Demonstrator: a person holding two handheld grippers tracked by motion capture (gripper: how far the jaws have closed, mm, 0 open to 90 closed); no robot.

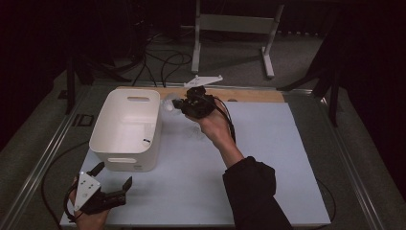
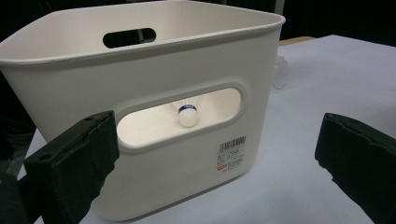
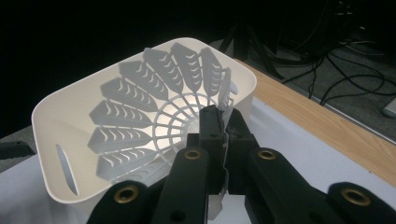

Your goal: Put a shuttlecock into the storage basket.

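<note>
1. Nearest us in the high view, the left gripper (image 1: 114,177) rests at the table's (image 1: 268,158) front edge, jaws spread wide, grasping nothing.
2. Its own view shows us what overhead hides: a second shuttlecock (image 2: 187,113) inside the white bin (image 2: 154,70), seen through the handle slot.
3. Farther off, the right gripper (image 3: 223,122) is clenched on a translucent shuttlecock's (image 3: 140,126) skirt, just beside the bin's far rim.

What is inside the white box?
One shuttlecock lies inside the white box, seen through its handle hole. The box walls hide the rest of the floor.
</note>
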